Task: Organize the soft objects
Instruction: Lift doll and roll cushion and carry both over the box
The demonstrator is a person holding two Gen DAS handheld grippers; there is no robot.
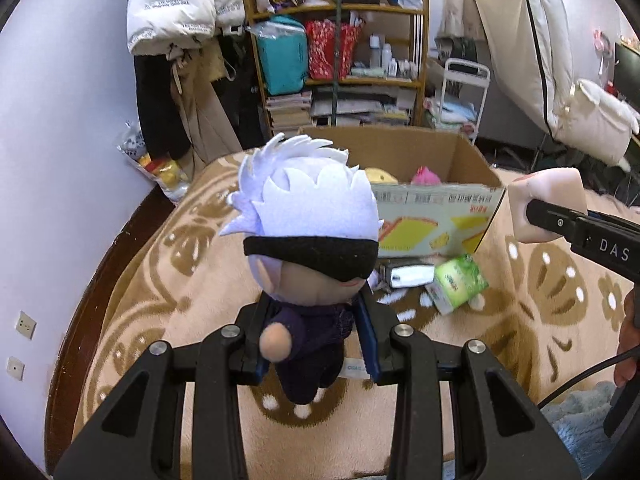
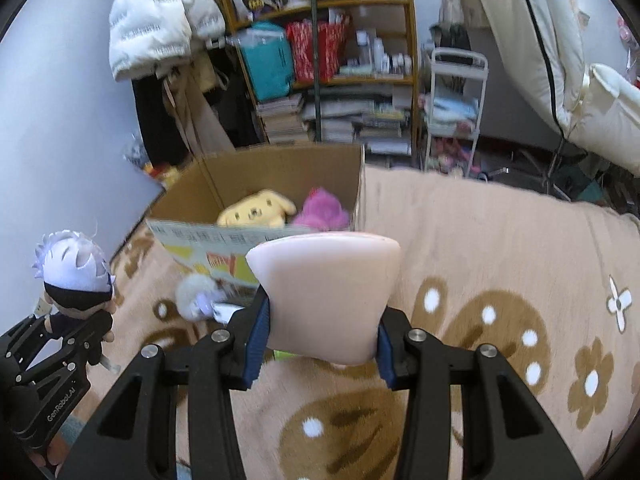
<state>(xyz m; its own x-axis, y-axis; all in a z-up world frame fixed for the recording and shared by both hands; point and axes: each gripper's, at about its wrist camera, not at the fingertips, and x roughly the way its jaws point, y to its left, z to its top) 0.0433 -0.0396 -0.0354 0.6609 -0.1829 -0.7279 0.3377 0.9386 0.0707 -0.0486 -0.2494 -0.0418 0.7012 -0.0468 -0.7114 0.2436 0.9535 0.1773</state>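
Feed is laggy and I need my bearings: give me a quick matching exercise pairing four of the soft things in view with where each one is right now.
Things:
1. white-haired doll
2. pale pink squishy block
3. yellow plush
4. green tissue pack

Places:
A. lying on the blanket beside the cardboard box
B. inside the cardboard box, next to the pink plush
C. clamped in the left tool
D. clamped in the right tool

Pairs: 1-C, 2-D, 3-B, 4-A
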